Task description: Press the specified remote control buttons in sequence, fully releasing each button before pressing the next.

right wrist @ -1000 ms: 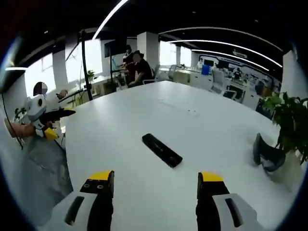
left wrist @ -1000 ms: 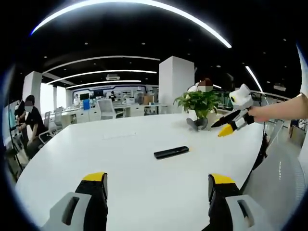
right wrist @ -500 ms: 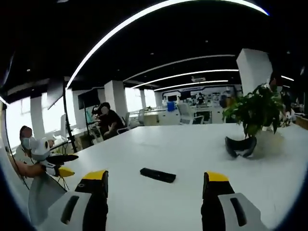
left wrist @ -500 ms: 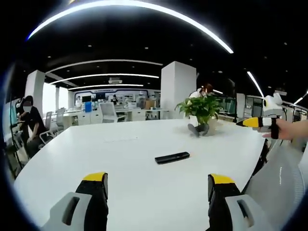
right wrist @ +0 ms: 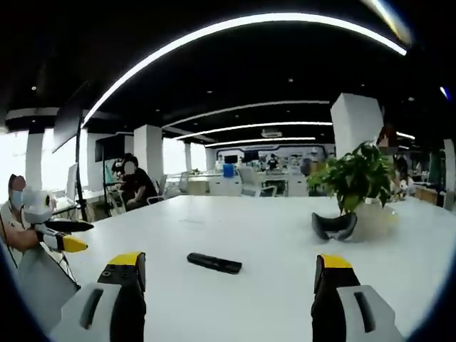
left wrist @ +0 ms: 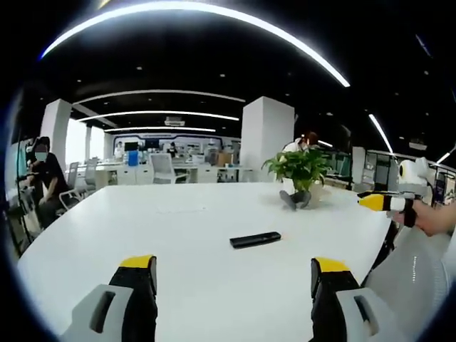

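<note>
A slim black remote control (left wrist: 255,239) (right wrist: 214,263) lies flat near the middle of the white table (left wrist: 178,228) (right wrist: 263,235). My left gripper (left wrist: 231,281) stands open above the table's near edge, well short of the remote. My right gripper (right wrist: 226,281) is open too, with its jaws wide apart and nothing between them; the remote lies ahead of it and apart from it. In the left gripper view the right gripper (left wrist: 388,201) comes in at the far right, held by a hand. In the right gripper view the left gripper (right wrist: 60,235) shows at the far left.
A potted green plant (left wrist: 299,167) (right wrist: 356,182) stands on the table's far side with a dark headset (left wrist: 293,199) (right wrist: 333,226) lying at its foot. People sit at the table's edge (left wrist: 43,185) (right wrist: 132,185). Office desks and chairs fill the background.
Both cameras have tilted up and levelled, so more ceiling shows. The right gripper has dropped to the table's edge in the left gripper view. The remote has not moved.
</note>
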`<action>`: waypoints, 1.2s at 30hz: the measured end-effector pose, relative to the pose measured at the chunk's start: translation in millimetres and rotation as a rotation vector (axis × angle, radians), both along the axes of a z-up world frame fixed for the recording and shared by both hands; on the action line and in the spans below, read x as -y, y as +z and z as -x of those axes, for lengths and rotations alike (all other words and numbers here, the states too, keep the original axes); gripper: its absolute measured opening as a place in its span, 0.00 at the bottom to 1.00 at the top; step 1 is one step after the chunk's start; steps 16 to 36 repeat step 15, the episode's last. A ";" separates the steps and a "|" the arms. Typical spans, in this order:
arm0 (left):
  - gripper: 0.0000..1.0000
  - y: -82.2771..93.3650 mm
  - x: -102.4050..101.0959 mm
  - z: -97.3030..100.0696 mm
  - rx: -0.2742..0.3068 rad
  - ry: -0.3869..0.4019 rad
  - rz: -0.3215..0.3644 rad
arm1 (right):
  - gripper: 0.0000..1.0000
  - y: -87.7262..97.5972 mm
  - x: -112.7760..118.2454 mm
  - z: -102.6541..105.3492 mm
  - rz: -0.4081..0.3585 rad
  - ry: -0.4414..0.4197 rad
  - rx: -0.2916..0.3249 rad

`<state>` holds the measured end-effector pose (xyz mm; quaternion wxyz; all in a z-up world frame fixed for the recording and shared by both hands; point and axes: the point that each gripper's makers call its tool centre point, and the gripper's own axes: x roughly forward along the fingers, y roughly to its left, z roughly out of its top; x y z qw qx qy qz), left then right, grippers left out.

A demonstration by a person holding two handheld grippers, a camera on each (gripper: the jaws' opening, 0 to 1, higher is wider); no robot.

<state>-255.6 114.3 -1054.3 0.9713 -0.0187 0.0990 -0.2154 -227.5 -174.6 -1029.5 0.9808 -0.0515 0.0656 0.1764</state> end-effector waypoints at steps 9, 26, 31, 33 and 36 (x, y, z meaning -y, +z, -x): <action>1.00 8.2 -11.0 -3.8 0.053 0.062 0.000 | 0.97 -9.1 11.1 2.7 0.012 -0.027 -0.014; 0.99 7.5 -13.3 -3.3 0.047 0.076 -0.006 | 0.93 -11.7 9.1 4.7 0.014 -0.020 -0.032; 0.99 7.5 -13.3 -3.3 0.047 0.076 -0.006 | 0.93 -11.7 9.1 4.7 0.014 -0.020 -0.032; 0.99 7.5 -13.3 -3.3 0.047 0.076 -0.006 | 0.93 -11.7 9.1 4.7 0.014 -0.020 -0.032; 0.99 7.5 -13.3 -3.3 0.047 0.076 -0.006 | 0.93 -11.7 9.1 4.7 0.014 -0.020 -0.032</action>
